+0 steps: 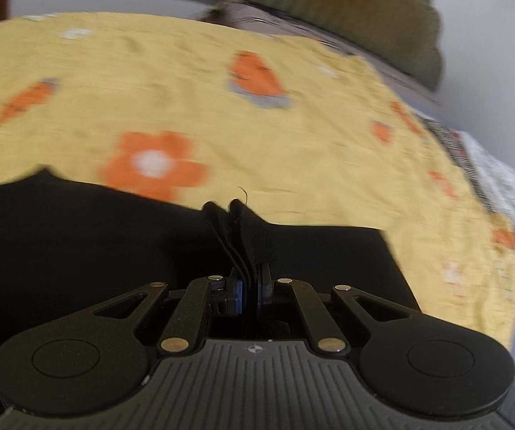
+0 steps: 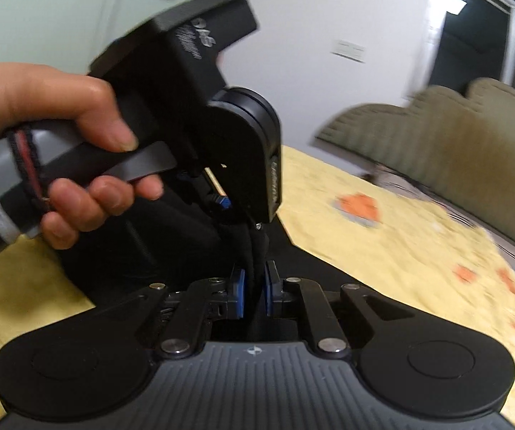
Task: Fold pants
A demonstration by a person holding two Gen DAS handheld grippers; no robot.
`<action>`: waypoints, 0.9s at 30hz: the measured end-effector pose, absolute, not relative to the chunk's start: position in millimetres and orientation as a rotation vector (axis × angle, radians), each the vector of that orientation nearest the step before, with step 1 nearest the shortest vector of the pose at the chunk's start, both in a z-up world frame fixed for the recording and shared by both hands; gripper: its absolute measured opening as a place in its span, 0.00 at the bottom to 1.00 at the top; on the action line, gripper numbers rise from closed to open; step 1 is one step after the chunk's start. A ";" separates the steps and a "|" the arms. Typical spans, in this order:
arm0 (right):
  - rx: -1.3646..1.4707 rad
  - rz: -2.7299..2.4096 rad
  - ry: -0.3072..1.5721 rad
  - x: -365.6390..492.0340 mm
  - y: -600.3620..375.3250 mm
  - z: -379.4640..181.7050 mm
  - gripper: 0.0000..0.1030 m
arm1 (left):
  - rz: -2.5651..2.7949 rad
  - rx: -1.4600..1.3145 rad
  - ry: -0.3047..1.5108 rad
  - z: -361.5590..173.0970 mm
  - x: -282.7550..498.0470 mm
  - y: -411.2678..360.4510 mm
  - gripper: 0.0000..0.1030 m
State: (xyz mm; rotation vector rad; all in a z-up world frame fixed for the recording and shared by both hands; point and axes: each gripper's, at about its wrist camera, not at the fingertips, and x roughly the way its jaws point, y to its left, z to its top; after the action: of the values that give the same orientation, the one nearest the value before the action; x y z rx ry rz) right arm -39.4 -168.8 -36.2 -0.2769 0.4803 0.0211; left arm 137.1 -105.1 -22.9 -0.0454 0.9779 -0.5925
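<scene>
Left gripper (image 1: pixel 248 288): blue-padded fingers clamped on a bunched fold of the black pants (image 1: pixel 78 243), the pinched cloth standing up in a ridge between the pads.

Right gripper (image 2: pixel 253 292): fingers closed on a twisted strand of the same black cloth, which runs up from the pads to the left gripper just ahead of it.

Left hand (image 2: pixel 53 136): bare, wrapped around the left gripper's grey handle, index finger curled over the trigger bar; seen only from the right wrist camera.

Pants: black, partly lifted at the pinched edge, the rest spread flat on the bedspread below both tools, one squared corner showing to the right in the left wrist view.

Bedspread (image 1: pixel 293 143): yellow, printed with orange flowers, covering the bed under the pants; blurred by motion.

Headboard (image 2: pixel 454 150): olive-green, ribbed, scalloped along the top, at the far end of the bed against a white wall (image 2: pixel 382 18).
</scene>
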 end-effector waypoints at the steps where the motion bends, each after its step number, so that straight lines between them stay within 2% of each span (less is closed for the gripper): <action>1: -0.279 0.043 0.485 -34.3 -162.3 -38.5 0.10 | -0.566 -0.046 0.987 -25.3 142.9 -96.6 0.06; 6: -0.282 0.113 0.521 -17.1 -138.9 -49.6 0.10 | -0.519 -0.034 1.020 -37.2 155.3 -80.5 0.11; 8: -0.280 0.128 0.536 -13.3 -136.0 -50.0 0.10 | -0.504 -0.036 1.027 -37.6 154.8 -76.8 0.25; 9: -0.282 0.134 0.550 -10.3 -133.1 -50.3 0.10 | -0.503 -0.061 1.039 -36.2 154.5 -73.5 0.26; 12: -0.307 0.140 0.579 -13.1 -130.8 -48.8 0.11 | -0.487 -0.124 1.072 -27.4 155.8 -53.5 0.52; 13: -0.308 0.147 0.587 -15.1 -128.8 -47.1 0.11 | -0.475 -0.139 1.062 -21.7 154.5 -44.0 0.63; 14: -0.300 0.157 0.594 -18.0 -129.0 -44.3 0.11 | -0.459 -0.153 1.043 -14.3 151.7 -32.6 0.69; 18: -0.190 0.263 0.589 -33.3 -139.3 -22.3 0.12 | -0.415 -0.166 0.948 20.4 133.8 23.5 0.74; 20: -0.105 0.304 0.562 -34.0 -145.1 -7.4 0.12 | -0.373 -0.167 0.898 36.8 121.9 56.0 0.80; 22: -0.032 0.262 0.552 -25.0 -148.9 -0.5 0.12 | -0.325 -0.162 0.856 51.2 109.7 89.6 0.81; 27: -0.005 0.134 0.756 16.1 -141.5 -35.3 0.12 | -0.134 -0.129 0.770 86.7 83.3 178.1 0.84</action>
State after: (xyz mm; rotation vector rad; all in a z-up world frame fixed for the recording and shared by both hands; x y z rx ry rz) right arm 16.1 -141.5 -35.3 -0.0047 0.7564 0.1335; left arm 83.3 178.1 86.7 -0.1287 0.7697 -0.1341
